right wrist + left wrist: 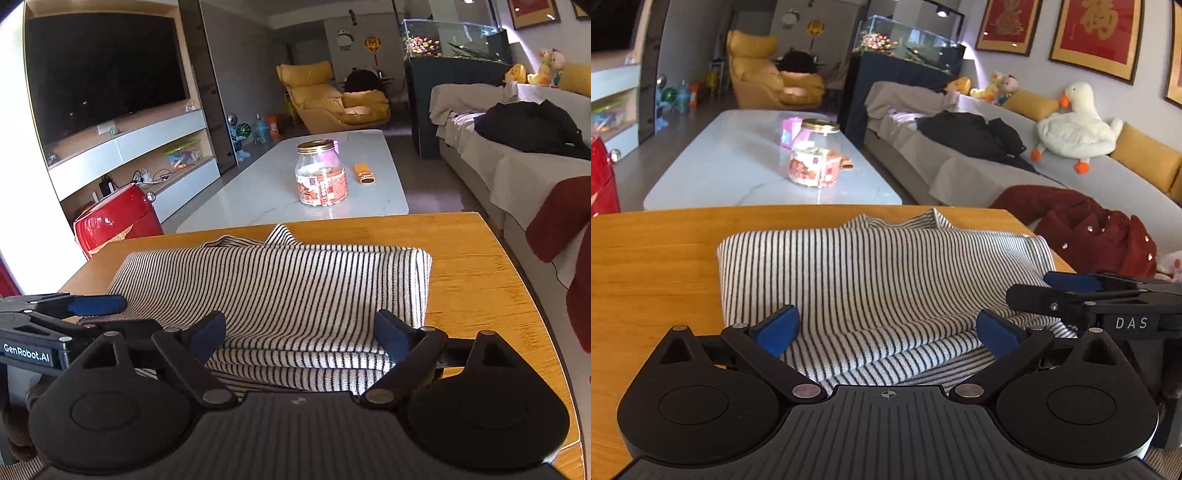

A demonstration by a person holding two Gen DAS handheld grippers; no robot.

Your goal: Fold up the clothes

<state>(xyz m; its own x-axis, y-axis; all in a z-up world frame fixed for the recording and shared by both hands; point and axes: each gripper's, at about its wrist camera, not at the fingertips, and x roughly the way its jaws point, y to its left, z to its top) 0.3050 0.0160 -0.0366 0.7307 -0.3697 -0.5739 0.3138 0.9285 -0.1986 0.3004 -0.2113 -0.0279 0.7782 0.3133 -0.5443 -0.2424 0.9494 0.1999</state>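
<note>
A striped garment [871,280], black lines on white, lies folded in layers on a wooden table [653,258]. The left gripper [886,328] hovers over its near edge with both blue pads spread wide, grasping nothing. The right gripper [299,332] sits just beside it (its side appears at the left view's edge), jaws likewise released, cloth lying between them unpinched. A glass jar [320,173] stands on a white table beyond.

The striped garment [871,280] is soft ribbed knit cloth, lying on a table [653,266] of smooth, lightly glossy wood. Each hand-held gripper [886,326] is matt black plastic with blue rubbery pads [779,328] and small metal rivets.
</note>
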